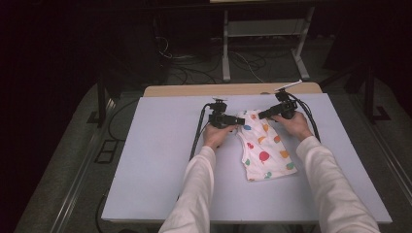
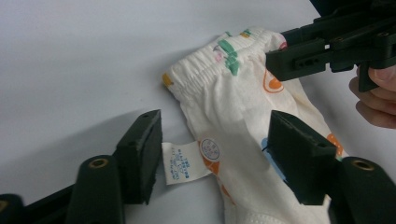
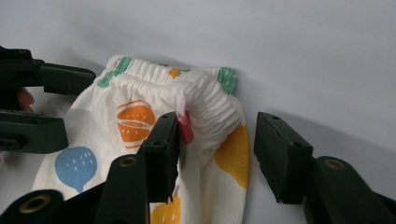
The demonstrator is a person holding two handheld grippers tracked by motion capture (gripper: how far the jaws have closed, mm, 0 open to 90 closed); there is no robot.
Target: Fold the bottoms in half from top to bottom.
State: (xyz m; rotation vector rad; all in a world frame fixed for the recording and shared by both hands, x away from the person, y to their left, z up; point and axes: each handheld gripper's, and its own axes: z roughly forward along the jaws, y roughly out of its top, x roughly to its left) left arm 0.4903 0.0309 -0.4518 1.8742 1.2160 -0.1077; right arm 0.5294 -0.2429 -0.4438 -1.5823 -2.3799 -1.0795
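Note:
A small white garment (image 1: 262, 148) printed with coloured balloons lies flat on the table, its elastic waistband (image 3: 205, 91) at the far end. My left gripper (image 1: 240, 120) is at the waistband's left corner. In the left gripper view it (image 2: 217, 129) stands open, its jaws astride the garment's edge (image 2: 233, 107) and a white care label (image 2: 181, 164). My right gripper (image 1: 263, 115) is at the waistband's right corner. In the right gripper view it (image 3: 219, 128) is open, with the gathered waistband between its jaws. Each gripper shows in the other's view: the right (image 2: 303, 58), the left (image 3: 42, 105).
The pale table top (image 1: 160, 155) has free room all around the garment. A wooden strip (image 1: 194, 90) runs along the far edge. Beyond it are a stand (image 1: 226, 53) and loose cables (image 1: 194, 73) on the dark floor.

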